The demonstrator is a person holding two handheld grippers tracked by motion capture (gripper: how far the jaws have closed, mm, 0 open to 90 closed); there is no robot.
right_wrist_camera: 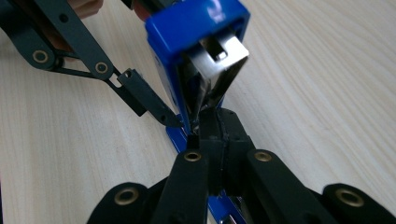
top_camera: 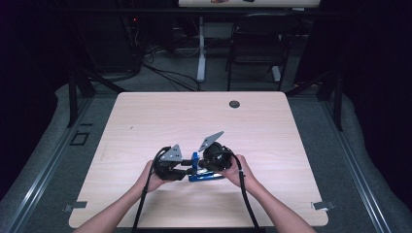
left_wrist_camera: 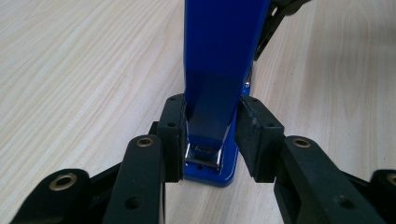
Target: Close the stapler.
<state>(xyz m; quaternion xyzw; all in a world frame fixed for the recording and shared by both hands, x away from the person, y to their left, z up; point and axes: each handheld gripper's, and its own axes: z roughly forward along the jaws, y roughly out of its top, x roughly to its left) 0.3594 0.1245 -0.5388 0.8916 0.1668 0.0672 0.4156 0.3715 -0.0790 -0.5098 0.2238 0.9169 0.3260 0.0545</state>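
Stapler (top_camera: pixel 201 172) sits on the table (top_camera: pixel 145 116) near the front edge, between the two grippers. It's hinged open: blue base flat on the wood, top arm (left_wrist_camera: pixel 219 60) raised, metal magazine end (right_wrist_camera: pixel 219 53) exposed.

Left gripper (left_wrist_camera: pixel 210 133) straddles the arm near the hinge. Left pad (left_wrist_camera: pixel 172 135) looks flush against the blue side; right pad (left_wrist_camera: pixel 254 135) is just beside it, with a sliver of gap as far as I can tell. So it brackets the arm rather than clamping it.

Right gripper (right_wrist_camera: pixel 215 133) comes in from the opposite end. Its jaws are clenched together with no gap between the pads; the tips sit at the throat where arm meets base. Can't tell if they pinch any metal or just press there.

Key relation: the stapler's long axis runs roughly left-right across the table, in line with both grippers. Left is nearer the hinge, right nearer the open mouth. My read: the next move is left finishing its squeeze on the arm while right steadies.

Nothing in the way. Grommet (top_camera: pixel 234 104) is well apart at the far edge; chair (top_camera: pixel 257 43) is beyond the table.
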